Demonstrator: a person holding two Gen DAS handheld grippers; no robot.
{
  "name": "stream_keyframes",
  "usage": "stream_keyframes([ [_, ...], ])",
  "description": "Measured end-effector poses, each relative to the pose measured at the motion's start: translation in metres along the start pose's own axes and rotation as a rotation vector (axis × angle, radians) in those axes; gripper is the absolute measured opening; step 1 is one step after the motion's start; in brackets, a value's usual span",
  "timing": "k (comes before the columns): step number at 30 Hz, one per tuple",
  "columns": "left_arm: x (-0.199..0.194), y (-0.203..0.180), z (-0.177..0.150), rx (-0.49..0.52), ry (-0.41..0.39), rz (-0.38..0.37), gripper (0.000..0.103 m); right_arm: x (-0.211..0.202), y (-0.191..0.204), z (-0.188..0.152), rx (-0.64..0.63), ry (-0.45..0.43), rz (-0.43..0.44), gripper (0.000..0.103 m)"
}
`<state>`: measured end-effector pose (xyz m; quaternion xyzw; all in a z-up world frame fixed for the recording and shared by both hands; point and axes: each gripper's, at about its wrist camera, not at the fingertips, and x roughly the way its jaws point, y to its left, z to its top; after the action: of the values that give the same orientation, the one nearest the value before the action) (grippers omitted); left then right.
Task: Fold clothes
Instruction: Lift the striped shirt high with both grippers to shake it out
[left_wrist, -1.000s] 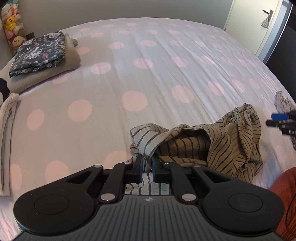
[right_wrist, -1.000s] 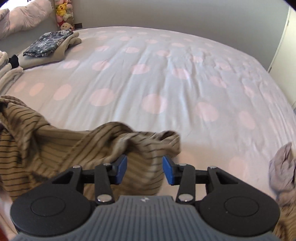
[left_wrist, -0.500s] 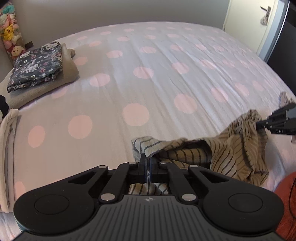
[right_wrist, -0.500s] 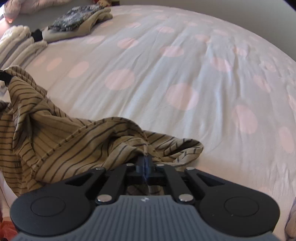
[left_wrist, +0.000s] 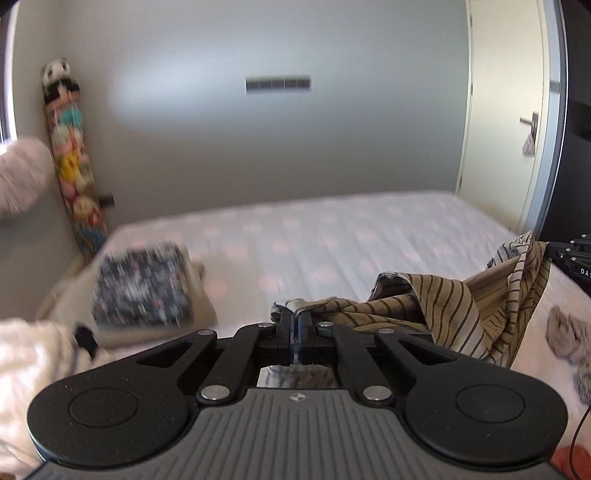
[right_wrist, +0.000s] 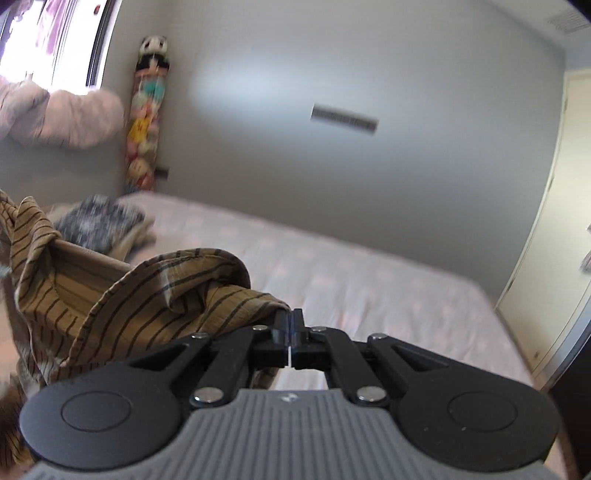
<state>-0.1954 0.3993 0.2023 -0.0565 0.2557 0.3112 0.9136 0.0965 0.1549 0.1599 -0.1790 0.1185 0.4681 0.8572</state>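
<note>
A tan garment with dark stripes hangs in the air between my two grippers, above the bed. My left gripper is shut on one edge of it, where a pale striped lining shows. The cloth sags and bunches toward the right, where the other gripper's black fingers hold its far corner. In the right wrist view the same striped garment drapes to the left in loose folds, and my right gripper is shut on its edge.
The bed with its pink-dotted sheet lies below. A folded dark floral garment on a beige one sits at the back left, white folded cloth nearer. A crumpled grey garment lies right. A door stands at the right.
Both grippers have risen, lifting the striped garment off the bed. The views now tilt up to the wall. The right gripper went from open to shut on the cloth a second ago.
</note>
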Motion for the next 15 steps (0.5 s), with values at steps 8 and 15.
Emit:
stream_keyframes([
  [8, -0.111, -0.011, 0.095, 0.025, -0.317, 0.098, 0.0, -0.095, -0.013, 0.123, 0.042, -0.343, -0.13, 0.001],
  [15, -0.171, -0.023, 0.128, 0.03, -0.439, 0.135, 0.0, -0.151, -0.012, 0.172, 0.05, -0.486, -0.152, 0.001],
])
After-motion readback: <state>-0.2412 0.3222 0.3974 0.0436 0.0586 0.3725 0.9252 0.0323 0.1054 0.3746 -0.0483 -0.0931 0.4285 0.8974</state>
